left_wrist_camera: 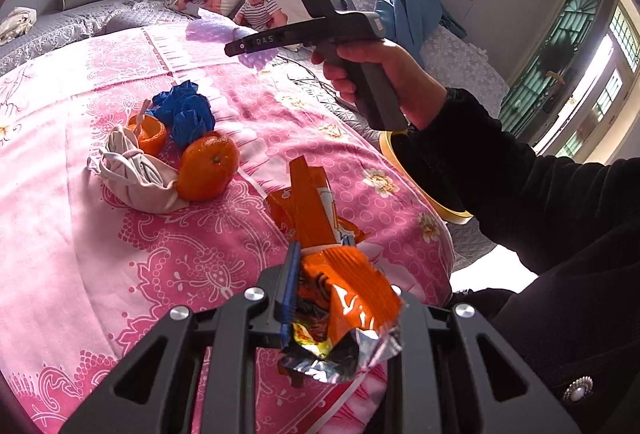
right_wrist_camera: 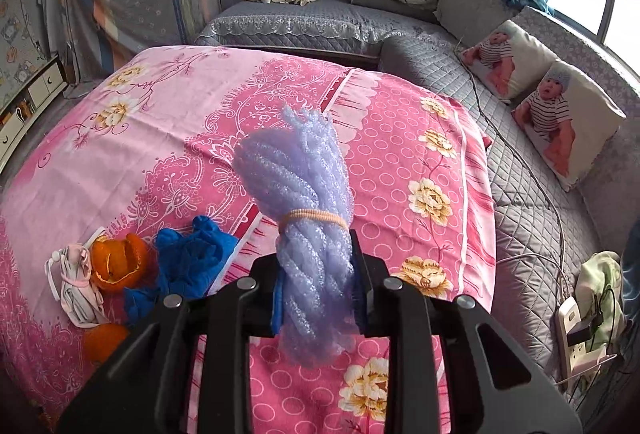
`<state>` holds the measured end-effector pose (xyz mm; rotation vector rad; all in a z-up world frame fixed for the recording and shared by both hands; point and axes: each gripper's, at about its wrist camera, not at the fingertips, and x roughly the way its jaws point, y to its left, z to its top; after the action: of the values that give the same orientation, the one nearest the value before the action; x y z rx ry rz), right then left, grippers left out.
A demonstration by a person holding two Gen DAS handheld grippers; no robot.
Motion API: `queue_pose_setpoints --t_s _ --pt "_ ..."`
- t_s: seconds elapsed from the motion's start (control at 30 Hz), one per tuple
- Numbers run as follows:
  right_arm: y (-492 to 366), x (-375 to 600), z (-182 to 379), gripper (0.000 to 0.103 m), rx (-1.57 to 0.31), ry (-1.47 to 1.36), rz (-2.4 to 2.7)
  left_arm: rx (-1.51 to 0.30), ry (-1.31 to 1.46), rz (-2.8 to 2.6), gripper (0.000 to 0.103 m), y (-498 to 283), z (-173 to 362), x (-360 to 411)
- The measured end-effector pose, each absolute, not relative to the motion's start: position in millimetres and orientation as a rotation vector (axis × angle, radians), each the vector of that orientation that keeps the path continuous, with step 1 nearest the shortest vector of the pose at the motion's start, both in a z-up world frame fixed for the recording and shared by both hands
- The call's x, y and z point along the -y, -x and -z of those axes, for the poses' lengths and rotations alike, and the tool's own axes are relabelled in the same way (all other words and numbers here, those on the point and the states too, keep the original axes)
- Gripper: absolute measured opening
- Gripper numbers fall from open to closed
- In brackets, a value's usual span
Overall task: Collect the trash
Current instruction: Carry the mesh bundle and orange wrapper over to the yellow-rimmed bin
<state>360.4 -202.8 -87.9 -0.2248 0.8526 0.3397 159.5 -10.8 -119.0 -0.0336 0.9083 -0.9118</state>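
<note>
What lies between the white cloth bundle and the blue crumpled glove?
The empty orange peel lies between the white cloth bundle and the blue glove, touching both. Both wrist views show it.

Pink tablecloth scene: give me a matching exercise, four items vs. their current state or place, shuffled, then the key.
Items:
1. orange snack wrapper
2. purple foam net bundle
3. whole orange
4. blue crumpled glove

States:
A. lying on the tablecloth, behind the orange peel
B. clamped in the right hand-held gripper
C. sitting on the cloth against the white cloth pouch
D. clamped in the left hand-held gripper

Pairs: 1-D, 2-B, 3-C, 4-A
</note>
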Motion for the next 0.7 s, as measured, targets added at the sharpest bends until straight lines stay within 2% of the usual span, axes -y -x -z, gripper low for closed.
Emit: queue_pose_setpoints --t_s 0.7 --pt "-322.1 294.9 66.3 0.024 -0.807 0.116 -0.234 -0.889 -0.091 0.958 0.02 -149.5 96.5 67.9"
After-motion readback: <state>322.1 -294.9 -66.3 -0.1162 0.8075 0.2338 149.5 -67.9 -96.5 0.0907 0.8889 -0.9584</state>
